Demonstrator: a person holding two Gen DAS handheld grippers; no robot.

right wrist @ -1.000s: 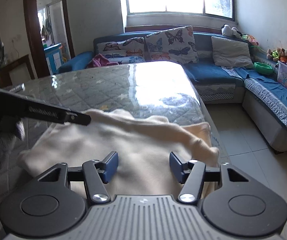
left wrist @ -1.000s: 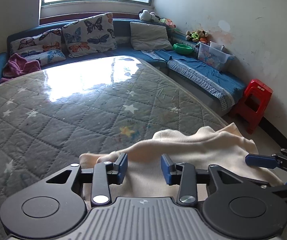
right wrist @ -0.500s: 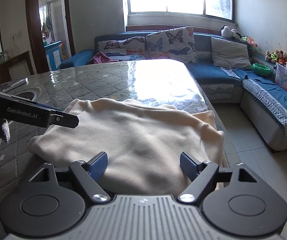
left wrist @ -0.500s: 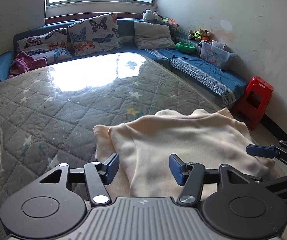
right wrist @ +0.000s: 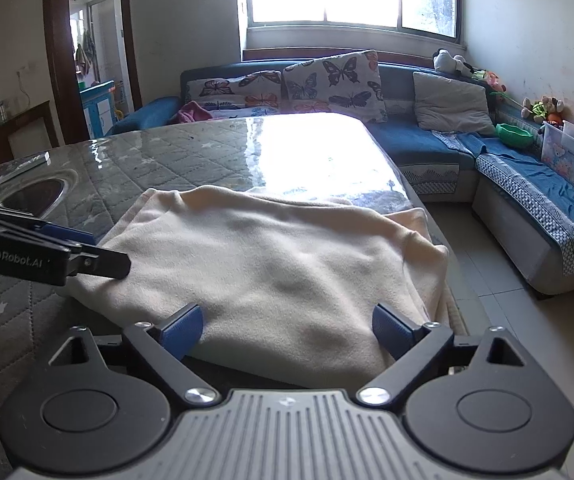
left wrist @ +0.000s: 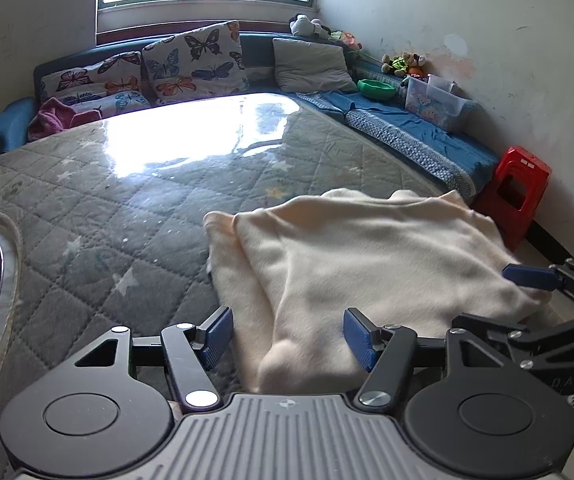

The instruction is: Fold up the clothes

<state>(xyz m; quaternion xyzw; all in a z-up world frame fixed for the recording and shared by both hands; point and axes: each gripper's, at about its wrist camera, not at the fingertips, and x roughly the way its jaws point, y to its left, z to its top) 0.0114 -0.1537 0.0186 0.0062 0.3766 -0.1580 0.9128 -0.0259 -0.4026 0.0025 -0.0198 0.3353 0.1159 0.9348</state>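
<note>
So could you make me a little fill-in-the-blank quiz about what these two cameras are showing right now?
1. The cream garment lies on a quilted grey cover patterned with small ____.
2. Both the left gripper and the right gripper have their jaws ____.
3. The cushions on the blue sofa are printed with ____.
4. The plastic stool by the wall is ____ in colour.

Missing words: stars; open; butterflies; red

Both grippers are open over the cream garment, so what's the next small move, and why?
Probably lower the left gripper onto the cream garment's near edge and close. Its jaws are spread, holding nothing, the right gripper likewise, and the garment lies loosely on the table.
</note>
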